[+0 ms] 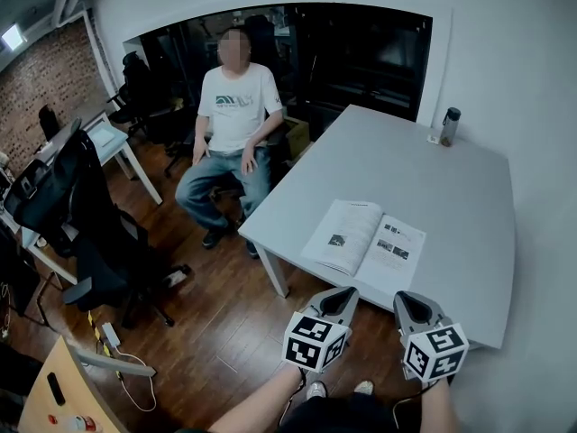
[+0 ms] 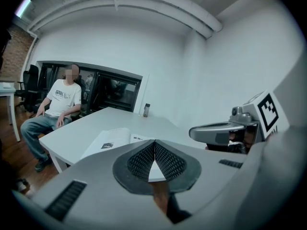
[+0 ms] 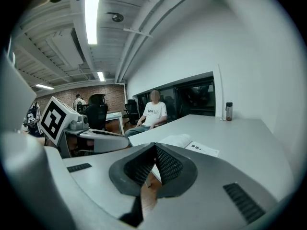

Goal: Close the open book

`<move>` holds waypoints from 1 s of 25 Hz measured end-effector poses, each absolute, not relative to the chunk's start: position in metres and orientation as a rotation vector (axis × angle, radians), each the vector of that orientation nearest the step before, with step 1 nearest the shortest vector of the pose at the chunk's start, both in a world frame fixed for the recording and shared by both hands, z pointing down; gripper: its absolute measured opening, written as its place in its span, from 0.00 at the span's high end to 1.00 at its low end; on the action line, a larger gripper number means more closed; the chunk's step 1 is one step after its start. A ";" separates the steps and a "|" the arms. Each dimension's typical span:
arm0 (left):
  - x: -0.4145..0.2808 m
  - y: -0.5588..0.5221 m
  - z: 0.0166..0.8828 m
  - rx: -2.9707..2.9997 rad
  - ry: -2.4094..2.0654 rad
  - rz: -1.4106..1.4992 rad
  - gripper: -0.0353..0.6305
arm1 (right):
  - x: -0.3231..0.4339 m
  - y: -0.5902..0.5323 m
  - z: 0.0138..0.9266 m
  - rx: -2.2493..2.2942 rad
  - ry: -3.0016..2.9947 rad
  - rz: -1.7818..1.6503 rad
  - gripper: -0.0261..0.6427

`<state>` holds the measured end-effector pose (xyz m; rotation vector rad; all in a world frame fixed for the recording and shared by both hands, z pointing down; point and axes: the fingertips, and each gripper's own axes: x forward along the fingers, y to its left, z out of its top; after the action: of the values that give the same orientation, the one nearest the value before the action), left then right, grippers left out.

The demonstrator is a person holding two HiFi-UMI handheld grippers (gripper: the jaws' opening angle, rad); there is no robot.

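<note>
At the far left a black office chair [image 1: 86, 233] is standing on the wooden floor [image 1: 225, 332], and past it a seated person [image 1: 236, 106] is sitting beyond the table's far-left corner, well apart from the work. The white table [image 1: 451, 179] is carrying the open book [image 1: 365, 237] near its front edge, probably laid there so that both tools can reach it without stretching. The left gripper [image 1: 345, 293] is hovering just short of that edge, below the book's left page, its jaws clenched tight with nothing between them. The right gripper [image 1: 403, 299] is hanging beside it, below the right page, likewise pressed together and empty. I judge the closed jaws are suiting the job, since turning a cover over calls for a slim tip to slip under and push, not a pinch. The book is lying flat with its pages up, its spine running away at a slant. The left half is bulging higher and looking thicker, bearing one small dark picture, while the right half is lying flatter with several small pictures. At the table's far right a dark bottle [image 1: 449, 126] is standing upright, well apart from the book
</note>
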<state>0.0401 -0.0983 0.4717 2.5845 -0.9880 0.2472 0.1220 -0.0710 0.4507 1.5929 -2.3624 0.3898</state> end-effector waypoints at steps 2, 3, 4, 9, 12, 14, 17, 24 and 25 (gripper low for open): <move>0.041 -0.108 0.474 2.578 -0.989 0.254 0.94 | 0.123 -0.081 0.453 1.585 -2.357 0.398 0.96; 0.042 -0.113 0.475 2.576 -0.990 0.258 0.94 | 0.125 -0.086 0.455 1.581 -2.357 0.403 0.96; 0.043 -0.118 0.476 2.574 -0.993 0.265 0.94 | 0.125 -0.092 0.456 1.576 -2.359 0.408 0.96; 0.050 -0.143 0.481 2.565 -1.037 0.311 0.94 | 0.132 -0.120 0.464 1.524 -2.392 0.409 0.96; 0.056 -0.158 0.483 2.555 -1.077 0.329 0.94 | 0.141 -0.133 0.471 1.475 -2.412 0.399 0.96; 0.061 -0.166 0.486 2.542 -1.102 0.338 0.94 | 0.149 -0.140 0.478 1.445 -2.424 0.403 0.96; 0.070 -0.171 0.493 2.526 -1.131 0.367 0.94 | 0.157 -0.151 0.483 1.406 -2.451 0.421 0.96; 0.068 -0.192 0.518 2.470 -1.201 0.447 0.94 | 0.143 -0.174 0.495 1.296 -2.508 0.437 0.96; 0.065 -0.196 0.522 2.464 -1.204 0.453 0.94 | 0.140 -0.176 0.498 1.285 -2.505 0.443 0.96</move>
<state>0.0649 -0.1963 0.5224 2.4642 -1.2045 0.4529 0.1396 -0.1759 0.4983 1.2849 -2.5049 0.4429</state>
